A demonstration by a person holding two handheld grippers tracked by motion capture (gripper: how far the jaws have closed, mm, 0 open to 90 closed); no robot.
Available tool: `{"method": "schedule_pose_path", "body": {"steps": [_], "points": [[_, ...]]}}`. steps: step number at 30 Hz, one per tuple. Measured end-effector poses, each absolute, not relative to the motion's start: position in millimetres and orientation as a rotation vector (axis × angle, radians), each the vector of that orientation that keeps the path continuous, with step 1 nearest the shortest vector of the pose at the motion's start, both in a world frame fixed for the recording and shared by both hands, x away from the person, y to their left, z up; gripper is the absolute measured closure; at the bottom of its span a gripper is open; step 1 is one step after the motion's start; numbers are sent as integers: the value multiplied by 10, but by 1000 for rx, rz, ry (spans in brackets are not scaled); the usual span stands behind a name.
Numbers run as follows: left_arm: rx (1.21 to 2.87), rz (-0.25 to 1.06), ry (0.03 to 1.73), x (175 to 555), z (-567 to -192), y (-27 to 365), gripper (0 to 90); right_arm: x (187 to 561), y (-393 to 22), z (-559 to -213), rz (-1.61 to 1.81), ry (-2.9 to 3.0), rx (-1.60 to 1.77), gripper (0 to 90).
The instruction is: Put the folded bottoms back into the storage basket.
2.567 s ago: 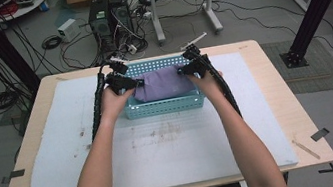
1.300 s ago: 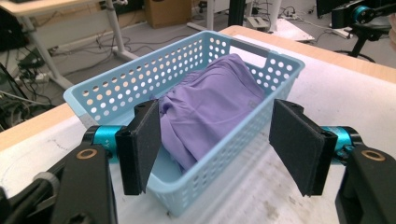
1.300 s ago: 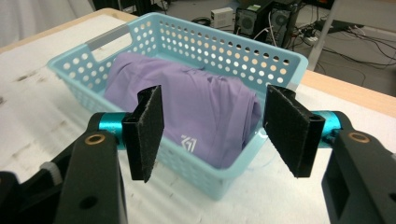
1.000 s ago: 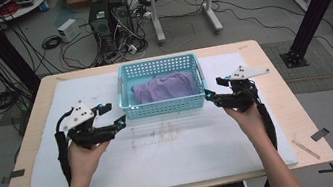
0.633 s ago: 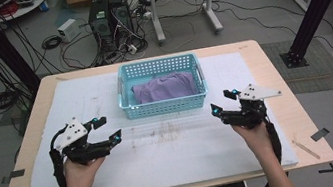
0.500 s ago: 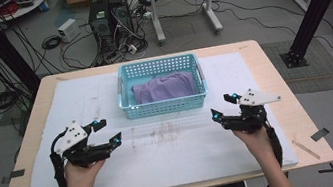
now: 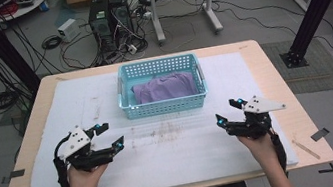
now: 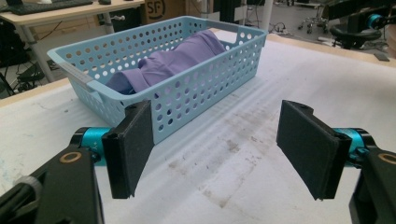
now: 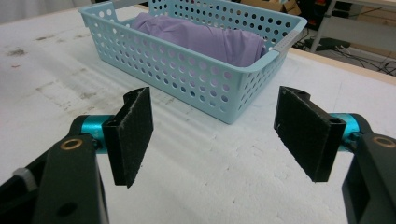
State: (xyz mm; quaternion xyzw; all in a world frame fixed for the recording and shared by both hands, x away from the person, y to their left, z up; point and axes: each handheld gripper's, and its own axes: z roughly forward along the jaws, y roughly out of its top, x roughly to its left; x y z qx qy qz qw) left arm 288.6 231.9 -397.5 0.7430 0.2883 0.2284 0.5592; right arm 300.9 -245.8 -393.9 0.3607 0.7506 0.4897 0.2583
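Perforated light-blue plastic basket point(image 7: 162, 86) set at the far middle of a scuffed white foam mat point(image 7: 173, 148), crumpled purple cloth point(image 7: 163, 87) lain inside, left gripper point(image 7: 106, 136) and right gripper point(image 7: 227, 112) held well apart near the mat's sides, jaws just widened, flat black pads spread with nothing between.

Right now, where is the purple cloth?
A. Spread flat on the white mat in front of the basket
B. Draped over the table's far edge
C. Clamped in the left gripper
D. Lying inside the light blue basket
D: the purple cloth lies bunched inside the light blue basket, while the left gripper and right gripper sit apart from it on either side over the white mat, jaws wide with nothing between them.
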Motion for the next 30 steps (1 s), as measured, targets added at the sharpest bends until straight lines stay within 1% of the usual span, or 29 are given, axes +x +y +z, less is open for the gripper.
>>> {"method": "schedule_pose_path", "body": {"steps": [9,26,30], "points": [[1770,532,681,2890,-4019,2276,276,3010,-2467,-3962,1313,2037,991,288],[1764,528,700,2873,-4036,2343,276,3043,-2467,-3997,1311,2043,998,283],[1761,524,704,2863,-4036,2363,276,3058,-2454,-3999,1311,2042,1000,269]]}}
